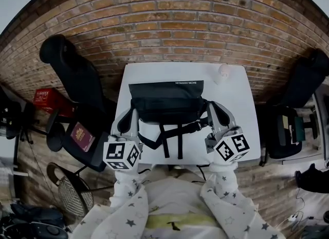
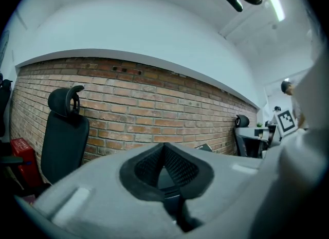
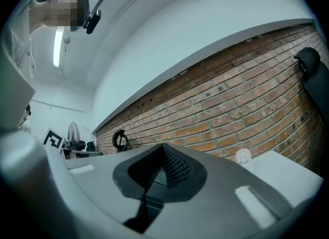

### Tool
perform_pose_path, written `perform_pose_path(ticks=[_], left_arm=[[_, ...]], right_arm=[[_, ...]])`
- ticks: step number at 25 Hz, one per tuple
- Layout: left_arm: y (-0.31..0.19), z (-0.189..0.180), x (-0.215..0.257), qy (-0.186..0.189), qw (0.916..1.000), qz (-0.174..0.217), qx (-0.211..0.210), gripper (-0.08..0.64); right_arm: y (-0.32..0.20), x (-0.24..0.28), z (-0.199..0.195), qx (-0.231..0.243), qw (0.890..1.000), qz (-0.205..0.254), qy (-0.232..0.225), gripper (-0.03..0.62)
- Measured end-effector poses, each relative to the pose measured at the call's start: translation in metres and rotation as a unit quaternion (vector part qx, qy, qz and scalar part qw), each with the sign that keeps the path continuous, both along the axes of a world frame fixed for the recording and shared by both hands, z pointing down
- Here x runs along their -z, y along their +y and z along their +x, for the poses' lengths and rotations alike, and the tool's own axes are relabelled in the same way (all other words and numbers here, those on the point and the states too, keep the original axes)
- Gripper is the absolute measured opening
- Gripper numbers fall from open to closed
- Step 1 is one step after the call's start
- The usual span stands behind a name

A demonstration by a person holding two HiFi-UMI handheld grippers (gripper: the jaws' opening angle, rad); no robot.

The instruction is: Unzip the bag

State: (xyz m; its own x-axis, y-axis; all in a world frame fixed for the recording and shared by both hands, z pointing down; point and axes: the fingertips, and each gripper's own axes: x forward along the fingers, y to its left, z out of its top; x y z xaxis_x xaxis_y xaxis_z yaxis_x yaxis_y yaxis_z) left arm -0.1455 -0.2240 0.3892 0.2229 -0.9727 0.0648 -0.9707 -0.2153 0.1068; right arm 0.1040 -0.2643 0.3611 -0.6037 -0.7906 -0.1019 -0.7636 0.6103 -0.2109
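- The black fabric bag (image 1: 166, 100) with a white printed line along its far edge lay flat at the centre of the white rectangular table (image 1: 241, 104). Its black webbing straps (image 1: 165, 140) trailed toward 6 o'clock.
- The left gripper (image 1: 125, 123) stood at 8 o'clock from the bag, just beside its lower corner. In the left gripper view its jaws were fully closed, pad against pad, with nothing between them (image 2: 164, 153).
- The right gripper (image 1: 216, 113) stood at 4 o'clock from the bag, just beside its side edge. Its jaws were likewise closed on nothing (image 3: 163, 154).
- Both grippers pointed roughly level toward the red brick wall (image 1: 169, 22) at 12 o'clock, not down at the bag.
- The zip line and its slider could not be made out in any view, so whether the bag was zipped or open could not be told.
- Judgement: the scene fitted either a closed bag awaiting a grasp on the slider or an opened bag with both grippers clear of it. Any further grasp would have required the jaws to part.
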Motion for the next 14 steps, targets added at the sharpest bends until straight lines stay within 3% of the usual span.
perform_pose_path(ticks=[14], left_arm=[[0.0022,-0.005,-0.0006,-0.006,0.9999,-0.001,0.008,-0.003]], right_arm=[[-0.0018,-0.0078,0.0049,-0.008,1.0,-0.008,-0.005,0.006]])
